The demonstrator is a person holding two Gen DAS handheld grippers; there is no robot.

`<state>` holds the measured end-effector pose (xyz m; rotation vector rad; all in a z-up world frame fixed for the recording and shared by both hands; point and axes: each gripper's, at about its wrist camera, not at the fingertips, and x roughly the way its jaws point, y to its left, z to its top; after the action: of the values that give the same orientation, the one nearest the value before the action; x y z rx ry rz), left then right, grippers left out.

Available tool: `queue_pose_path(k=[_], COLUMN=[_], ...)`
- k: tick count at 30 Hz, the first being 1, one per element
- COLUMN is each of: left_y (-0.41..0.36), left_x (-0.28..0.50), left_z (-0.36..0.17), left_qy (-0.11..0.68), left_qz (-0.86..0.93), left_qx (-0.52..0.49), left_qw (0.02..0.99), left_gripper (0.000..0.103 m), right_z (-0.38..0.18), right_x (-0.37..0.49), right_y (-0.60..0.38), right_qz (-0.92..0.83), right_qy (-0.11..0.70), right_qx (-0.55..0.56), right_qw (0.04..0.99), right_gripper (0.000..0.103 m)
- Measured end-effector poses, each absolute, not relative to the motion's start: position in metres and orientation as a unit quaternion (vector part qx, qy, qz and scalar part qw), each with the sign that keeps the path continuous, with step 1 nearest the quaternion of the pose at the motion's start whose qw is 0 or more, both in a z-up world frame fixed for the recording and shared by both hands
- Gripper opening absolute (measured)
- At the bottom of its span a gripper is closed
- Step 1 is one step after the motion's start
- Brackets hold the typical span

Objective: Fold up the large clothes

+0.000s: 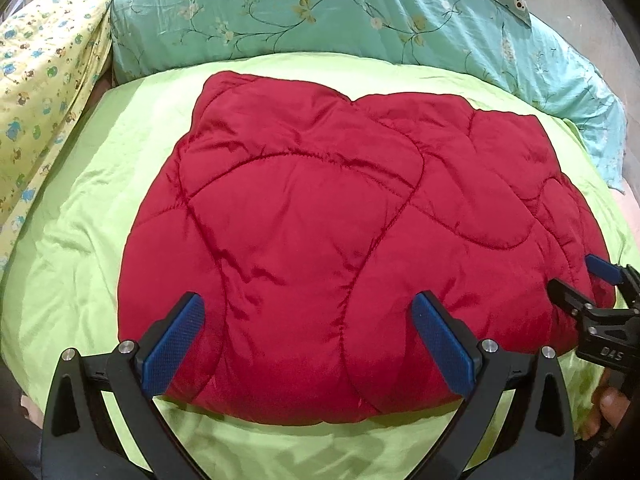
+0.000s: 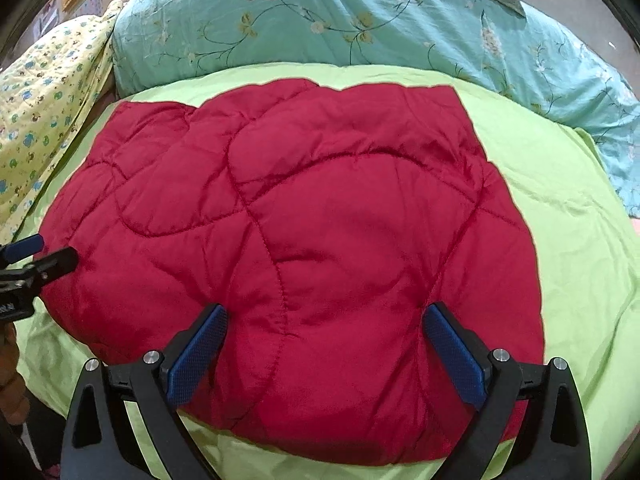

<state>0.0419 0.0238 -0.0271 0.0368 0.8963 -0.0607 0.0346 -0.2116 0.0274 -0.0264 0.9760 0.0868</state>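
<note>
Your red quilted garment [image 1: 320, 240] lay folded into a thick, puffy block on the lime-green sheet [image 1: 80, 260] of the bed, roughly centred, with green showing around all of its sides. Its shiny fabric was crossed by curving stitched seams that divided it into rounded, padded panels, and small wrinkles gathered along those seams. The far edge dipped in a shallow notch where two lobes met, and the near edge bulged in a soft rounded roll. You held your left gripper [image 1: 316, 320] with its jaws spread wide over the near edge of the garment, the blue pads [image 1: 176, 344] standing apart with red fabric showing between them; whether they touched the cloth could not be told. Your right gripper [image 2: 324, 328] was likewise spread wide above the near edge further to the right, pinching nothing. In the left wrist view the right gripper appeared at the garment's near right corner, and in the right wrist view the left gripper sat at the garment's left side, so you had the two well apart along the same edge. Behind the garment a teal floral duvet [image 1: 320, 20] was bunched across the head of the bed, and a yellow printed blanket [image 1: 40, 80] lay heaped at the far left.
</note>
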Motion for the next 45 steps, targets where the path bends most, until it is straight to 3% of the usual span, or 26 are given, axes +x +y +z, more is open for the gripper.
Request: queue_pose_path(k=[7,21,45], left_y=[0.010,0.006,0.005], left_x=[0.050,0.095,0.116], left_z=[-0.023,-0.043,-0.050], left_qy=[0.434,0.452,0.449], left_qz=[-0.035,-0.045,-0.040], left_qx=[0.035,0.036,0.024], left_qw=[0.900,0.890,0.892], left_gripper=[0.103,0.103,0.103], right_z=[0.048,0.017,0.007], right_x=[0.043,0.107,0.111], right_y=[-0.200,-0.218,-0.217], right_qz=[0.077,0.078,0.059], right_qy=[0.463,0.502,0.481], right_qx=[-0.012,-0.005,-0.011], right_qw=[0.883,0.861,0.875], right_gripper=[0.099,0.103,0.103])
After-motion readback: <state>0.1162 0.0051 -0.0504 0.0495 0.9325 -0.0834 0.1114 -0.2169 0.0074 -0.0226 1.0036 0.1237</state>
